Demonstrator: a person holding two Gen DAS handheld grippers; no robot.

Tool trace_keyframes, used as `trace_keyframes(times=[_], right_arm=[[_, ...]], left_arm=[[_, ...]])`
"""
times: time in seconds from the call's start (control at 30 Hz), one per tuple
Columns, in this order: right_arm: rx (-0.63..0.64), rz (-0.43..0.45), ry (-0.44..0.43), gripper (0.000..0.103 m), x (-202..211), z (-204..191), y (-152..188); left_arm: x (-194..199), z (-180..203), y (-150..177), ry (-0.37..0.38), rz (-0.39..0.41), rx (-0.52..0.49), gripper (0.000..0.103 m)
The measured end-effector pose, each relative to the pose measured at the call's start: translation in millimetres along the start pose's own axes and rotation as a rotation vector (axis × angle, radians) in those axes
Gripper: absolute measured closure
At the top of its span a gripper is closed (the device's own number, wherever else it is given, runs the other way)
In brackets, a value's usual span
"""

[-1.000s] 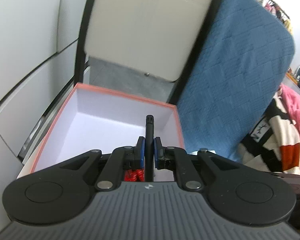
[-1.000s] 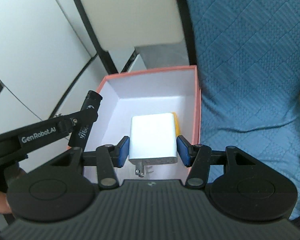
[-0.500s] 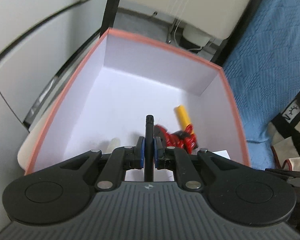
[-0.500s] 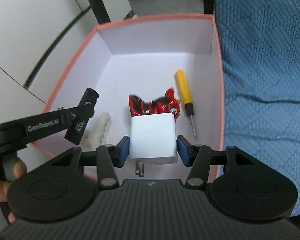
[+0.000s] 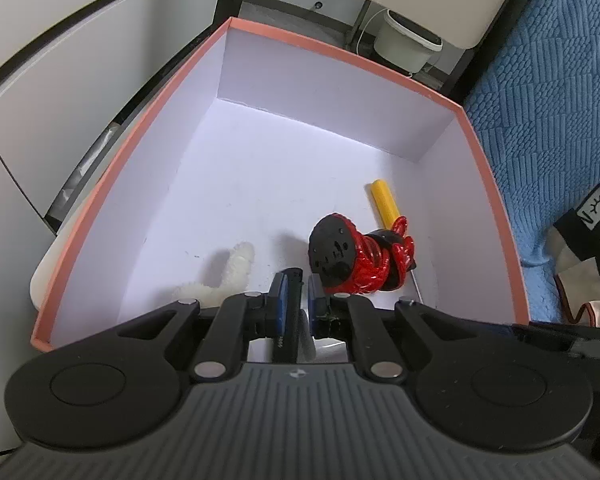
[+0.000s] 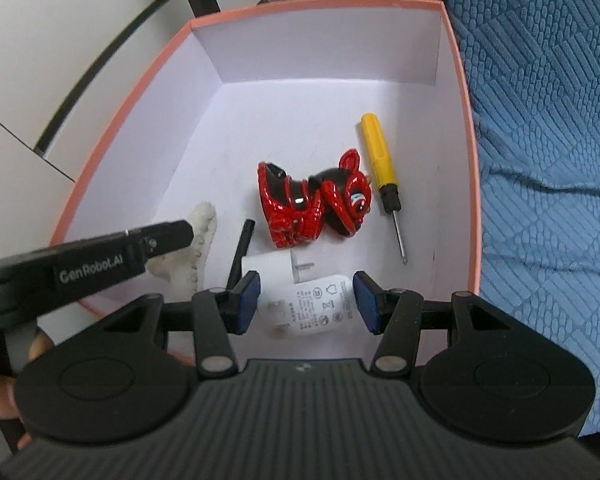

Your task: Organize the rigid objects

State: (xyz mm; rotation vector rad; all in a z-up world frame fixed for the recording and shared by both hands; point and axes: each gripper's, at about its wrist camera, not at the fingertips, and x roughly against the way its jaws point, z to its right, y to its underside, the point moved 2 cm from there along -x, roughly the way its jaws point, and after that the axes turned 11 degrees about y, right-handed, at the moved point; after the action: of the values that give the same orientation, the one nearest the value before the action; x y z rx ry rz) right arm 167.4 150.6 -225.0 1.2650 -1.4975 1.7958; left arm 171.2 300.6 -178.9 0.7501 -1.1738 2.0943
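Note:
A pink-rimmed white box (image 5: 140, 120) (image 6: 456, 64) holds a red and black figurine (image 5: 356, 256) (image 6: 312, 204), a yellow screwdriver (image 5: 385, 199) (image 6: 382, 168) and a white fuzzy item (image 5: 236, 268) (image 6: 204, 224). A white charger (image 6: 304, 296) lies on the box floor under my right gripper (image 6: 306, 300), whose jaws stand apart and clear of it. A black stick (image 6: 240, 252) (image 5: 286, 320) lies beside the charger. My left gripper (image 5: 298, 296) hangs low in the box, jaws slightly parted around the stick.
A blue quilted cover (image 6: 548, 120) (image 5: 560, 80) lies right of the box. White cabinet panels (image 5: 60, 60) stand to the left. A white tub (image 5: 408, 44) sits behind the box. Patterned fabric (image 5: 592, 220) lies at the far right.
Both grippers have dropped into the box. My right gripper has opened and let the charger fall. My left gripper has loosened and the black stick has slid down to the floor.

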Motion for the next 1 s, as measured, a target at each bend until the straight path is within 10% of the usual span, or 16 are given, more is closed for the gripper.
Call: trace_keyframes(times=[0.8, 1.0], right_arm=[[-0.008, 0.338, -0.103, 0.05, 174.0, 46.0, -13.3], [0.005, 0.375, -0.127, 0.05, 202.5, 59.9, 0.3]], left_arm=[[164.9, 101.2, -4.9, -0.008, 0.245, -0.14, 0.092], [193.7, 124.1, 12.5, -0.024, 0.274, -0.158, 0.077]])
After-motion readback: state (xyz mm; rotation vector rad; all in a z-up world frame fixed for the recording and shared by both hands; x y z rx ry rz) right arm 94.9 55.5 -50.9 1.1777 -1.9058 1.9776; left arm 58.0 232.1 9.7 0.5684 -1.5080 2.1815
